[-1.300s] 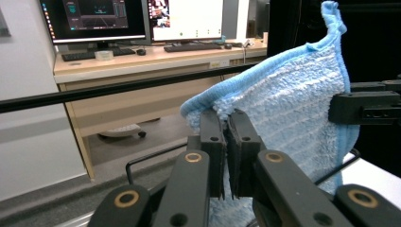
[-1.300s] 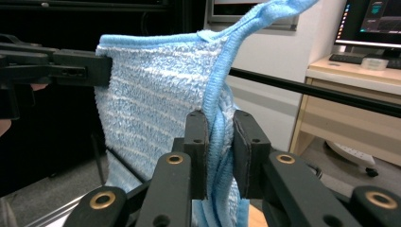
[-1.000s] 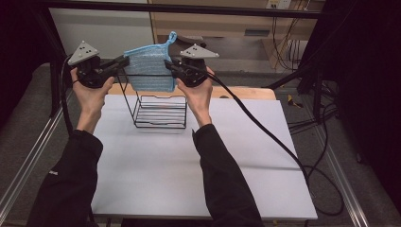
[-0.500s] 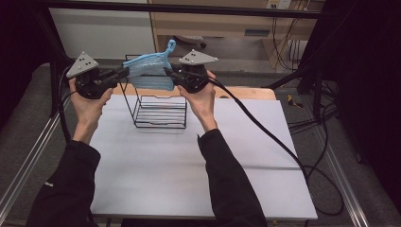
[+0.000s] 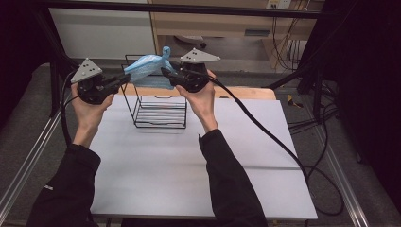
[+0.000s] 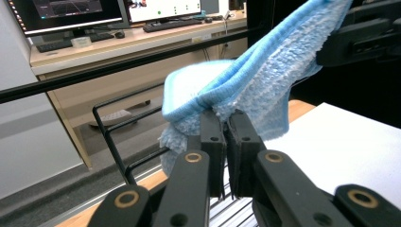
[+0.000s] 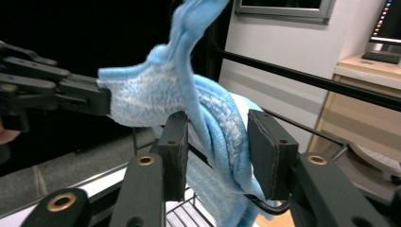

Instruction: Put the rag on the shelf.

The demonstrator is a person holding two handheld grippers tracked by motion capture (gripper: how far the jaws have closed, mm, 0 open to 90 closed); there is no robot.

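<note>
Jaws of the left gripper (image 6: 226, 137) are pressed nearly together on a folded edge of the blue cloth (image 6: 265, 80), which rises from between the pads and spreads up and away toward the other tool at the top right of the left gripper view. Jaws of the right gripper (image 7: 217, 156) stand apart, with a bunched fold of the cloth (image 7: 208, 123) hanging between them; it lies against the left pad, while a gap shows between it and the right pad. In the high view the cloth (image 5: 146, 66) is stretched in the air between the left gripper (image 5: 124, 79) and the right gripper (image 5: 166, 73), above the top rim of a black wire rack (image 5: 158, 111) that stands on the white table (image 5: 189, 170). One corner of the cloth sticks up above the right gripper. The left hand (image 5: 90, 106) and the right hand (image 5: 201, 97) hold the tools at about the same height, and both dark sleeves come in from the bottom edge. Cables trail from both grippers.
</note>
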